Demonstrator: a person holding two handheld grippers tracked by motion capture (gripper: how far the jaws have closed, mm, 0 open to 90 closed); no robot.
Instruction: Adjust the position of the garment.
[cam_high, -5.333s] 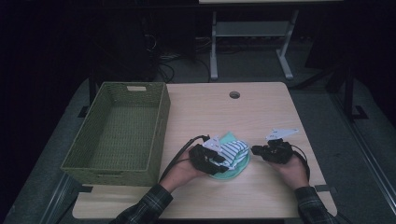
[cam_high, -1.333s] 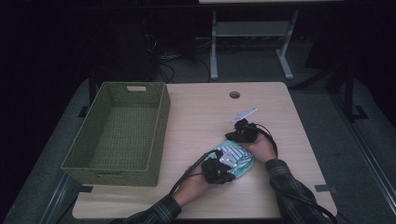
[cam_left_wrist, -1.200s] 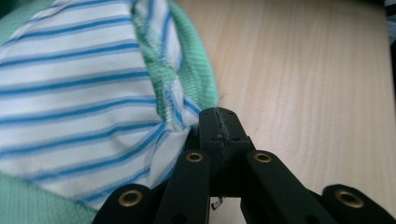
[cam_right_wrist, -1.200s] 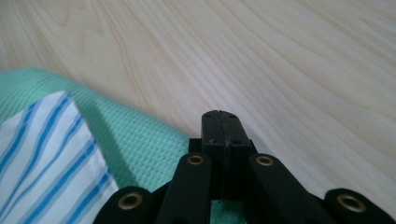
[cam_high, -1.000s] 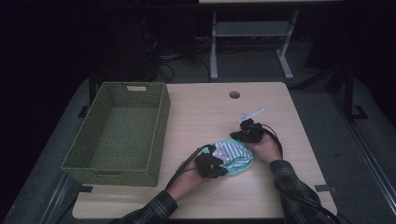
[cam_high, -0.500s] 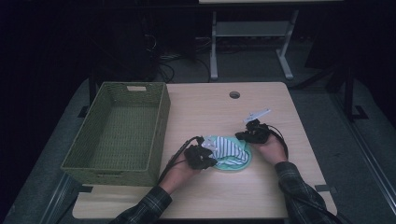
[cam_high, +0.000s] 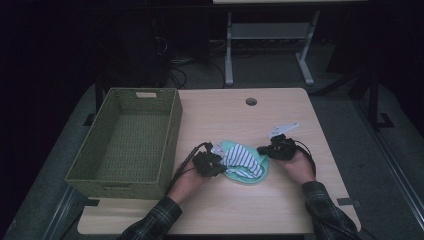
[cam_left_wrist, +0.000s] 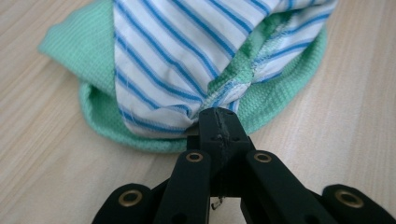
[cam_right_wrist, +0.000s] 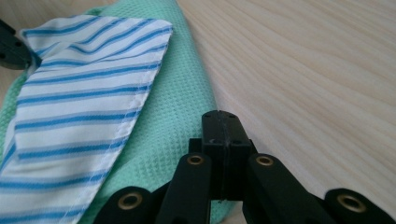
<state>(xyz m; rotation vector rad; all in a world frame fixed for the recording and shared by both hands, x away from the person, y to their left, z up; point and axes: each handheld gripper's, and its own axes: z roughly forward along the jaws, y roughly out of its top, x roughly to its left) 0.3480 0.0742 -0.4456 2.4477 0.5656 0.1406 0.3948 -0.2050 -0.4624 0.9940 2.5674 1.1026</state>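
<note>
Cloth gripped from both sides, right of the basket
Its striped fold is pinched by the left gripper; the right gripper is clamped shut on its green edge

1. The green waffle-knit cloth lies bunched on the wooden table, just right of the wicker basket, its edges curling out in a rounded heap.
2. The white cloth with blue stripes lies folded on top of it, gathered to a pinch at one hemmed edge.
</note>
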